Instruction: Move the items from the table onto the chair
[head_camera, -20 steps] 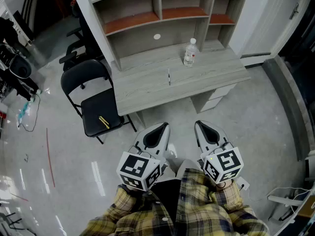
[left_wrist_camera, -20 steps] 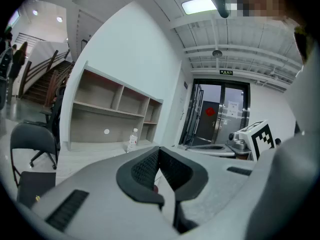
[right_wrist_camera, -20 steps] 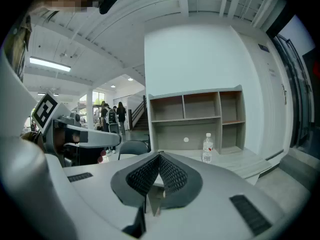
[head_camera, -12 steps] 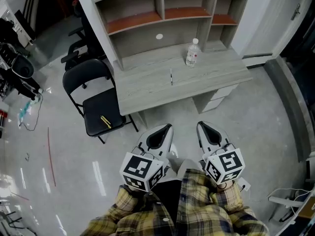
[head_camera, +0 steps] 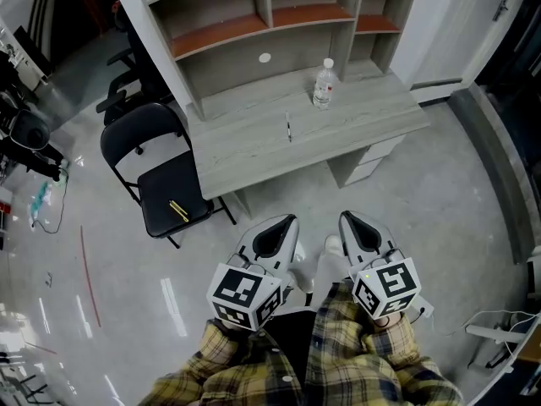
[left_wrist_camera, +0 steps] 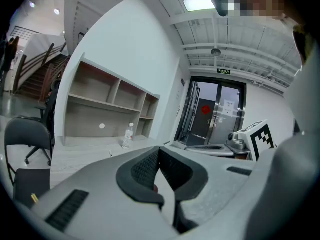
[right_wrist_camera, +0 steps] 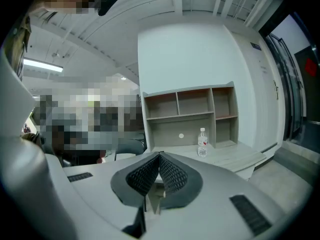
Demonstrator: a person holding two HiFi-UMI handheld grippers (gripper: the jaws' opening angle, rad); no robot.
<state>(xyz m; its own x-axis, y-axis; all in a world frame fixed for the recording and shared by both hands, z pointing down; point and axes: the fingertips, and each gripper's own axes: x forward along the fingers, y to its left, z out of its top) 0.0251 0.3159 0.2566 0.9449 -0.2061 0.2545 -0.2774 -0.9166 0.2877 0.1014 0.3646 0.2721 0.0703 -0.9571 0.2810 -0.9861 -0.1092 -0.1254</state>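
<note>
Left gripper and right gripper sit clenched, empty (ribbed black pads meeting); clear plastic bottle stands on woodgrain table.

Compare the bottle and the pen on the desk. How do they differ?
Pose: the bottle stands upright, while the pen lies flat.
Look: the bottle is clear, bulky and white-capped, while the pen is a thin dark sliver.
Place: the bottle stands at the back, near the shelf unit, while the pen lies nearer the middle of the desk.
Shared: both rest on the desk, apart from each other, and neither is on the chair yet.
</note>
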